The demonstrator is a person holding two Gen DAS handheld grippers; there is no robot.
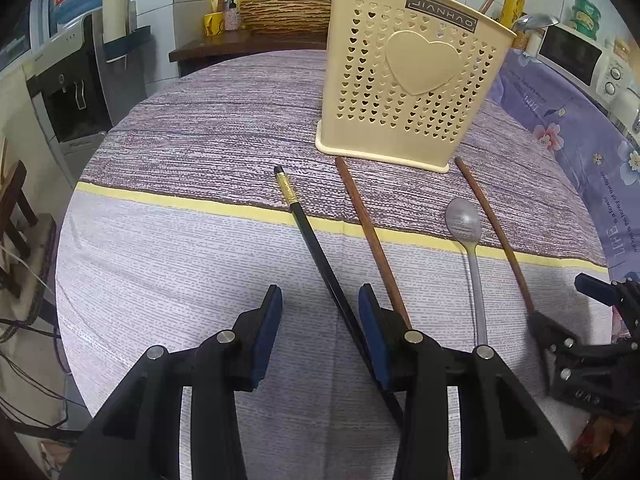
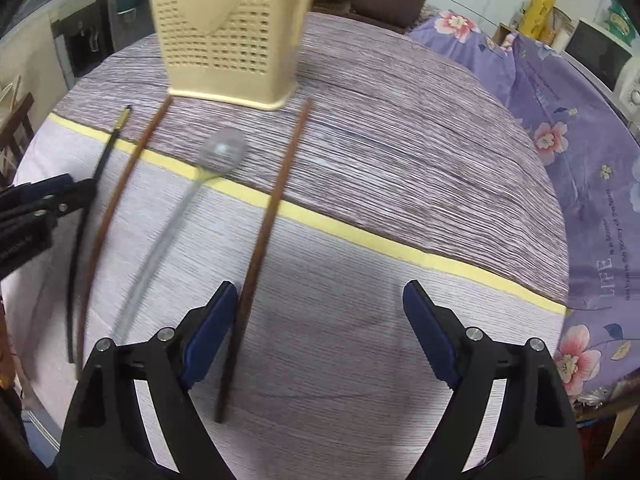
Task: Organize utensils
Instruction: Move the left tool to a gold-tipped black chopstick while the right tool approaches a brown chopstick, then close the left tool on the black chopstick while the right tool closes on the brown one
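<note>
A cream perforated utensil holder (image 1: 408,80) with a heart stands at the back of the table and shows in the right wrist view (image 2: 228,28) too. In front of it lie a black chopstick (image 1: 316,248), a brown chopstick (image 1: 368,236), a grey spoon (image 1: 466,236) and a second brown chopstick (image 1: 492,232). My left gripper (image 1: 320,300) is open, with the black chopstick running between its jaws beside the right pad. My right gripper (image 2: 320,300) is open, its left pad next to the second brown chopstick (image 2: 268,220). The spoon (image 2: 200,184) lies to its left.
The table has a striped purple and white cloth (image 1: 200,240) with a yellow band. A floral purple cloth (image 2: 580,160) covers the right side. A microwave (image 1: 576,56), a wicker basket (image 1: 288,16) and a water dispenser (image 1: 68,92) stand behind.
</note>
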